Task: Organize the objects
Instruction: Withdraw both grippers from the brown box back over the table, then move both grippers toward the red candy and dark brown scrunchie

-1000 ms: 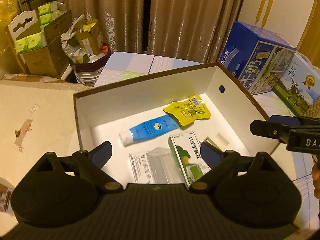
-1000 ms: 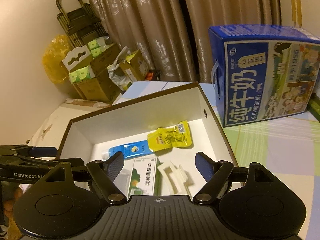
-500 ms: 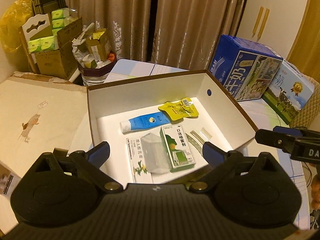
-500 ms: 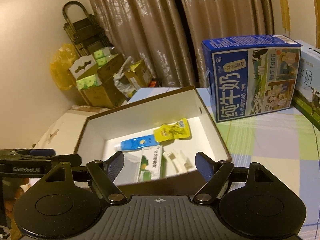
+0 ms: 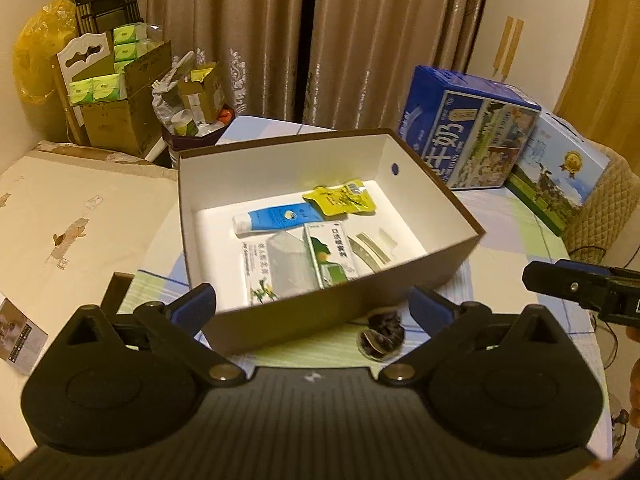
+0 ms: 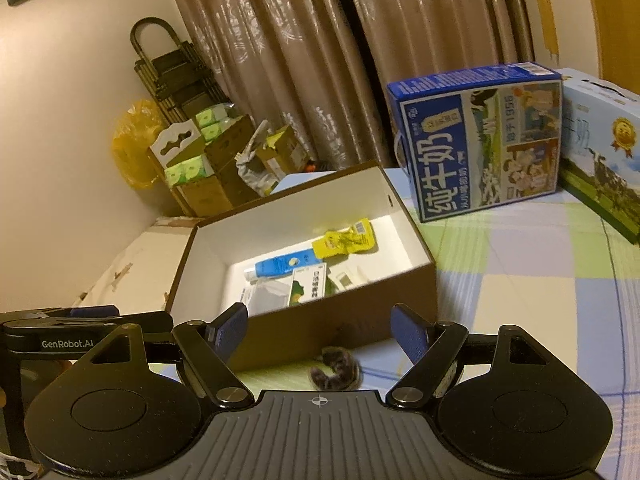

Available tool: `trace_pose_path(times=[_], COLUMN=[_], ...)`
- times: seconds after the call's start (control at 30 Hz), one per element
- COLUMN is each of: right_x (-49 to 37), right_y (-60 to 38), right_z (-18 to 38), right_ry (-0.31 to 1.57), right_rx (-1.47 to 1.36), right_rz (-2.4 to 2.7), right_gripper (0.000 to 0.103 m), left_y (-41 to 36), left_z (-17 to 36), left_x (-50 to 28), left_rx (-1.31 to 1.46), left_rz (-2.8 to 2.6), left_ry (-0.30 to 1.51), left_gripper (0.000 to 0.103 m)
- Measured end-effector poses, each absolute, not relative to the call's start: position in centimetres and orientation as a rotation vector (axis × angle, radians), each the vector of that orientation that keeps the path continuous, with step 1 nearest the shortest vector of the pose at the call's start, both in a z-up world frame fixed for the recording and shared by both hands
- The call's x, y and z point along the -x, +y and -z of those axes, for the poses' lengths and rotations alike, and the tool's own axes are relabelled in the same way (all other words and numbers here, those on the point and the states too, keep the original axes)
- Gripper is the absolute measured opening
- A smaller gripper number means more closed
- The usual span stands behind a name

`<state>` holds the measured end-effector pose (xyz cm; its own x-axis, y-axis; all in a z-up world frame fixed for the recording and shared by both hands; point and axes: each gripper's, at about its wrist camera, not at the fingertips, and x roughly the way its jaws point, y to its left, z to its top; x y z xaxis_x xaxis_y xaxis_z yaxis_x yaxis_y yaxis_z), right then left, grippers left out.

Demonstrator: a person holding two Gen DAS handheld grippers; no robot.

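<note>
Both grippers, left (image 5: 312,308) & right (image 6: 320,326), are hovering w/ jaws apart and empty over a dark fuzzy scrunchie-like item (image 6: 337,368) lying on the checked tablecloth (image 6: 520,280) just before the brown storage box (image 5: 320,312); prob. light, soft, squashy—pinching across its band seems best.

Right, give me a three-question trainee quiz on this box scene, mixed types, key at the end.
1. True or false: the blue tube lies inside the brown box.
2. Which item lies outside the box, on the tablecloth? A) yellow pouch B) dark furry hair tie C) green-and-white carton
3. Fill in: the fingers of the left gripper and the right gripper are both ____.

Key: 1 true; 2 B; 3 open.
</note>
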<state>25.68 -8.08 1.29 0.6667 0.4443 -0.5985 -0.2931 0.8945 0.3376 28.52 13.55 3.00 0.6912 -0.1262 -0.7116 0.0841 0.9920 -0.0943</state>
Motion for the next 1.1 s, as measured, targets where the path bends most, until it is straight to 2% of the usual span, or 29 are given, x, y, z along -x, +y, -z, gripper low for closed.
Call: trace_pose_path(times=[0.27,1.1], right_x=[-22.5,-17.1], right_y=[-10.1,-13.6], right_z=[-0.8,2.5], right_ry=[0.750,0.846], right_rx=[-0.212,-0.212], right_rz=[-0.410,-0.390], right_gripper=[0.076,0.076], left_y=[11.9,8.3], left_z=[-2.5,0.8], left_x=[-25.5,-20.9], left_rx=[0.050,0.042], left_rz=[0.123,0.145], left_ry=[0.790,0.920], left_gripper=[0.102,0.102])
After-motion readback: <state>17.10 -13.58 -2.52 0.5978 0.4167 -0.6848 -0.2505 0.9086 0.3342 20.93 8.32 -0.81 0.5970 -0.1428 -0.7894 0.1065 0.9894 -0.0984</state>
